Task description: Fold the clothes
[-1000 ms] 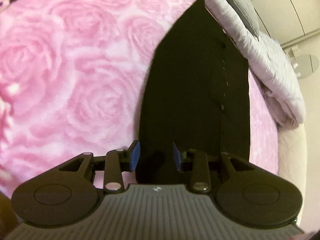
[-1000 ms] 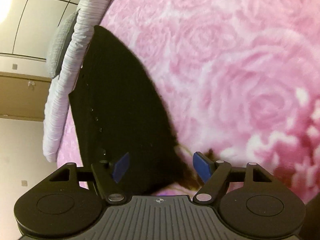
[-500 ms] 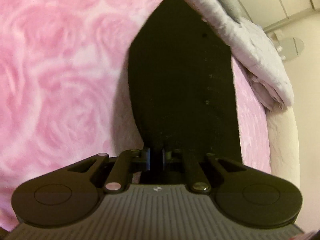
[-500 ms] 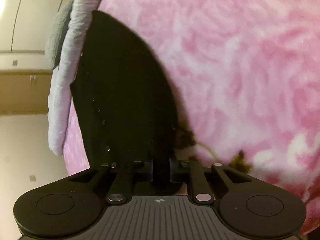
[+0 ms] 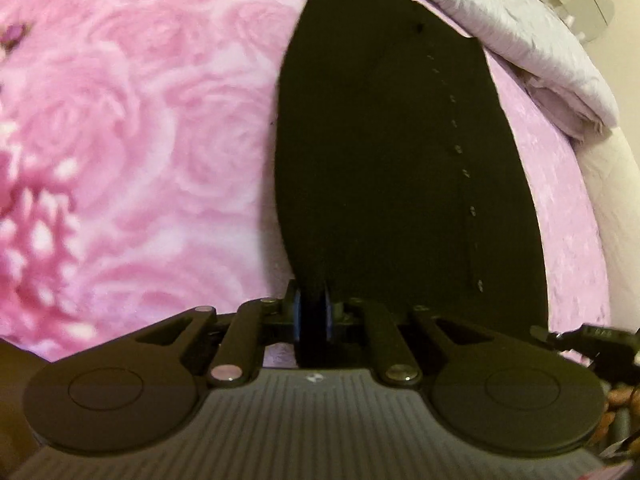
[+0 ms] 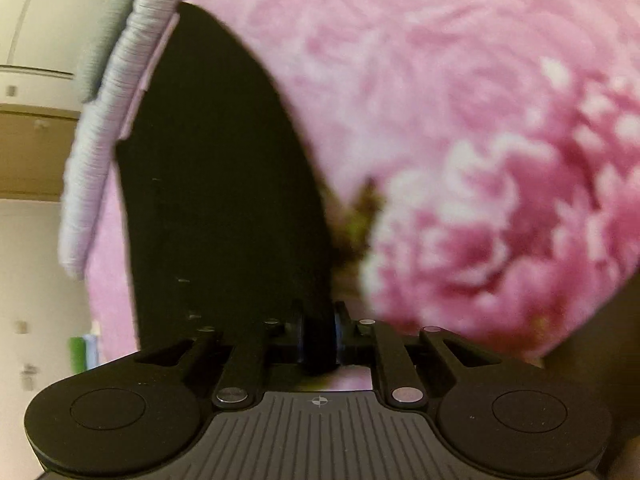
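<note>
A flat black cloth garment (image 5: 384, 152) lies on the pink rose-print bed cover (image 5: 140, 120), by a folded grey-white quilt (image 5: 532, 36). Both the left gripper (image 5: 312, 316) and right gripper (image 6: 320, 336) have their jaws pinched tight on its near edge.

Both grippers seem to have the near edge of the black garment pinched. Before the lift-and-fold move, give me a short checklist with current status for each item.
1. Left gripper shut on the black garment: ok, fabric sits between the blue pads.
2. Right gripper shut on the same garment: ok, fabric is pinched between its fingers.
3. Garment lying flat on the pink rose bedspread: ok, no big wrinkles show.
4. Far end free of the lilac quilt: cannot tell, the quilt meets or overlaps the garment's far corner.
5. Both grips catch every layer of fabric: cannot tell, the dark cloth hides its layers.
6. Image sharp enough to judge the right side: not ok, right wrist view is motion-blurred.
</note>
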Demonstrator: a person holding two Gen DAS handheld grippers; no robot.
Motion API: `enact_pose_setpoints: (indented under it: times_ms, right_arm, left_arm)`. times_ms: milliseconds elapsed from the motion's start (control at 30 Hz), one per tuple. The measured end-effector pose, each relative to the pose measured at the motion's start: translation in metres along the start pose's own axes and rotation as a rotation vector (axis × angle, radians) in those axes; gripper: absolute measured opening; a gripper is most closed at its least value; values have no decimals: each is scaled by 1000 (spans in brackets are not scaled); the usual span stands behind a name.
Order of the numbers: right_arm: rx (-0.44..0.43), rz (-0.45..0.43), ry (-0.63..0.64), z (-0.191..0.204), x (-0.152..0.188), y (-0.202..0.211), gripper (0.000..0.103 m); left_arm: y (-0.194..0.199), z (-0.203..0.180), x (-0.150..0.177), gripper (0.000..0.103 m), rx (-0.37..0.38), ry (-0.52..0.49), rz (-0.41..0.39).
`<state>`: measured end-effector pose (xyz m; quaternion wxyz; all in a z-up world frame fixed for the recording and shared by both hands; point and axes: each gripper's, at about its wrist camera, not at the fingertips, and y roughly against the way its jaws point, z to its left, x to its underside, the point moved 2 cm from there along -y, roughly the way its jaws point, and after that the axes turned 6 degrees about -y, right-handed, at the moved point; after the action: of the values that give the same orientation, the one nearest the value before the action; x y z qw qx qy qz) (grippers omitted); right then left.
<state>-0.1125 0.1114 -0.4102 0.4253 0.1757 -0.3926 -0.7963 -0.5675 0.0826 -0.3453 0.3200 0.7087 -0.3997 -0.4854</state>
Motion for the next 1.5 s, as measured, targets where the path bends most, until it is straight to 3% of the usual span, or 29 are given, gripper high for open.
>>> enact_pose_setpoints:
  times_ms: [133,233,300,500,633,800,900,1000,1167,1267,1500]
  right_arm:
    - [193,-17,227,33,2,16,20]
    - [298,-101,402,63,2,33,20]
    - [302,-167,512,84,4,37,20]
    - [331,-176,745,130,19,-25,20]
    - [465,-98,773,106,41,-52,20]
    - [425,-148,772,86,60,-40,24]
    - [397,-173,742,85,58,-45,34]
    - [360,-224,712,84,58,-47,43]
    - [282,-299,708,77,87,-31,80]
    - [234,-343,706,73,105,-21,80]
    - [117,-454,710,70,157,17,80]
  left_arm:
    - [4,-9,-1,10,-92,-56,21]
    - [8,-16,-2,11,-161,-98,37]
    - [9,-21,-3,14,-205,-126,47]
    - [-56,-59,-19,16,-203,-159,131]
    - [-64,-63,6,17,-209,-217,174]
    - [-64,-62,14,20,-200,-253,145]
    - [-65,-61,15,23,-193,-268,117]
    - [-63,-64,25,25,-199,-287,25]
    - [-51,-63,61,25,-218,-322,-140]
    - [-30,-60,83,25,-243,-312,-163]
    - [60,-68,116,28,-284,-301,-240]
